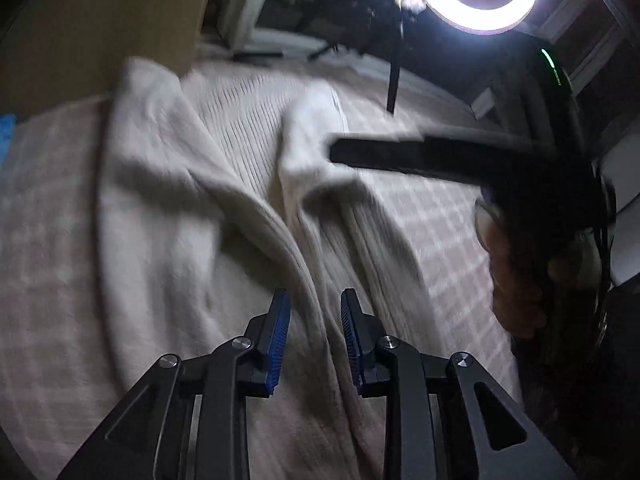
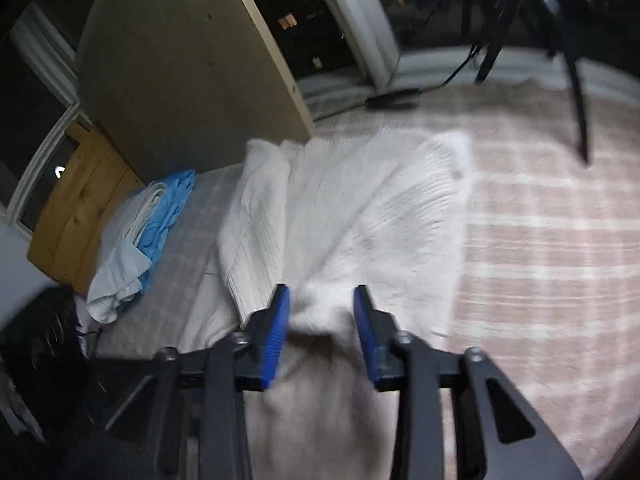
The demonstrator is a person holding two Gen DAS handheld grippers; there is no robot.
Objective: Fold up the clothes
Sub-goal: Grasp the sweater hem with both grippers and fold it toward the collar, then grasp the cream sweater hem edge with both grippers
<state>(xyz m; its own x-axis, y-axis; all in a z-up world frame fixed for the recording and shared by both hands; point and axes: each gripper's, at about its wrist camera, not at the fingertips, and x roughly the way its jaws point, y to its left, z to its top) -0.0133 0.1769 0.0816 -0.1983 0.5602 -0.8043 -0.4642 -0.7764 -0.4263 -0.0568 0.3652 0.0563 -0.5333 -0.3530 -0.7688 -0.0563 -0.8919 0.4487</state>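
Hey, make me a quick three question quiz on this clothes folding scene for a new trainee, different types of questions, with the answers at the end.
1. True or false: the white knit sweater lies on a pink checked blanket.
2. Multiple choice: what lies heaped to the left of the sweater in the right wrist view? A) blue and white clothes B) a red towel C) a pair of shoes
3. Fill the blank: sweater fabric sits between the fingers of the right claw, while the left claw hangs ____ over a fold.

Key
1. True.
2. A, the blue and white clothes.
3. Open.
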